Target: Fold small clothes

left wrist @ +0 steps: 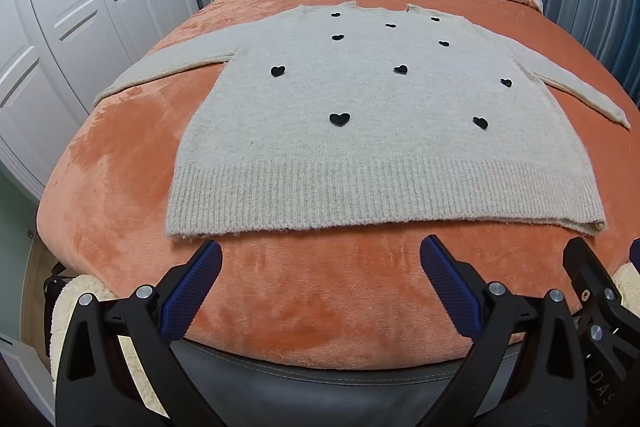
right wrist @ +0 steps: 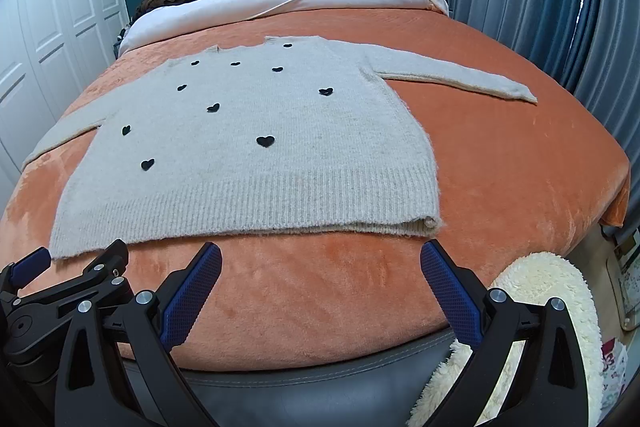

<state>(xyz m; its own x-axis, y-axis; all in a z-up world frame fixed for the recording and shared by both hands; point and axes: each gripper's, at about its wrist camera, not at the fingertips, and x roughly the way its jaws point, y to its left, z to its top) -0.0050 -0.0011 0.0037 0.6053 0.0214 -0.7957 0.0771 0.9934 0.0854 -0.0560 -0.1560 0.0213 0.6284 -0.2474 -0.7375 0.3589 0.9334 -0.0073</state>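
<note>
Pre-fold: heart-dotted sweater [left wrist: 360,131] flat on bed [left wrist: 120,187]; left tool [left wrist: 320,259], right tool [right wrist: 320,259] both agape, empty. Next, prob grab sleeves at 9 & 3.

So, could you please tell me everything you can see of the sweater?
The sweater is pale grey-beige fuzzy knit, dotted with small black hearts, with a ribbed hem nearest the cameras and a ribbed neckline at the far end. It lies flat and unfolded, front up, both sleeves spread outward, on the orange blanket. Neither open gripper touches it.

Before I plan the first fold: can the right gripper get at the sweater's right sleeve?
Probably yes: right gripper is open, and the right sleeve lies flat on the orange blanket, nothing between.
</note>
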